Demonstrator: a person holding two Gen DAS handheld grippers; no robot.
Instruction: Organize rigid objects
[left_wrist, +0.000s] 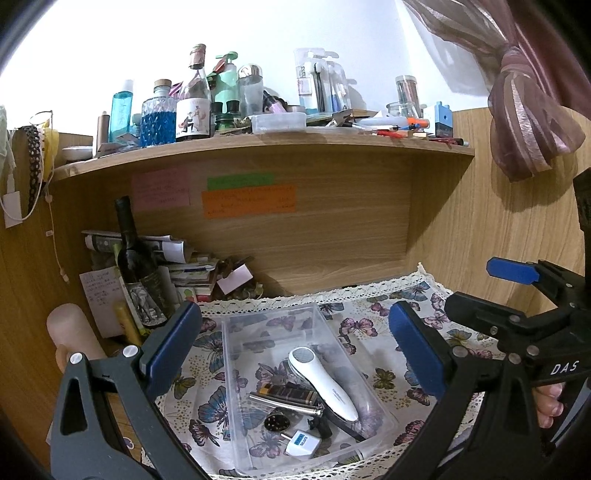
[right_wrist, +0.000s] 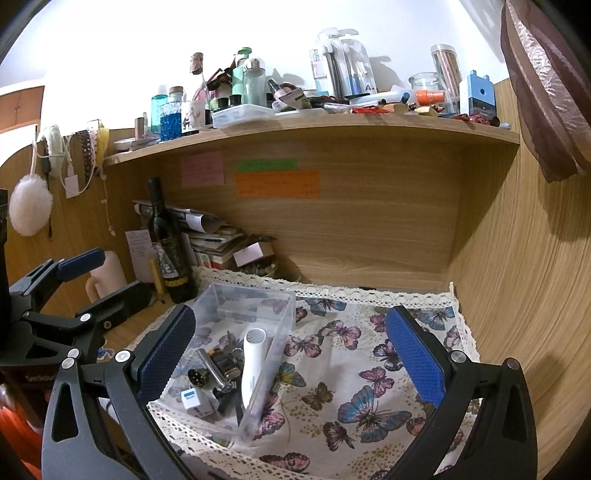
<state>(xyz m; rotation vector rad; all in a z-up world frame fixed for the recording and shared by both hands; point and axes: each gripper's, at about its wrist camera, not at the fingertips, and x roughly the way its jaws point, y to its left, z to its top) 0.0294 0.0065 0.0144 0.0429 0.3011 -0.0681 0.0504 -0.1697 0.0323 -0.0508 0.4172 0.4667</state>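
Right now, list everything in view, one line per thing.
clear plastic bin: one, transparent, on the cloth
white handheld device: one, inside the bin
white plug adapter with blue label: one, bin's near end
silver metal bar: one, inside the bin
butterfly-print cloth with lace edge: one, cream, covering the desk
dark wine bottle: one, upright, left of the bin
paper stack: one, beside the bottle
sticky notes: three; pink, green, orange; back panel
wooden shelf: one, crowded with bottles
left gripper: fingers open, blue pads
right gripper: fingers open
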